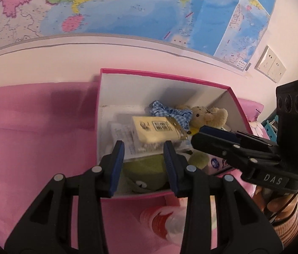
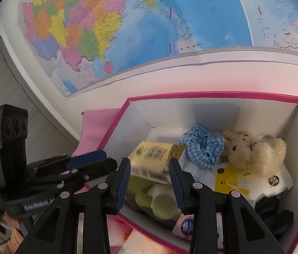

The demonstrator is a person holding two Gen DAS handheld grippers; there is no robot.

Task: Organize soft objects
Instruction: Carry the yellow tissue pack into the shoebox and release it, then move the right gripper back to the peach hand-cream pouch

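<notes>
Left wrist: left gripper (image 1: 143, 163) spread, empty, over box (image 1: 163, 76) near rim; bear (image 1: 209, 116) inside at 1 o'clock, scrunchie (image 1: 170, 112) beside it.
Right wrist: right gripper (image 2: 150, 174) spread, empty; bear (image 2: 254, 153) at 2 o'clock.

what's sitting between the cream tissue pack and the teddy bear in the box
The blue gingham scrunchie lies between the tissue pack and the teddy bear, clearest in the right wrist view.
</notes>
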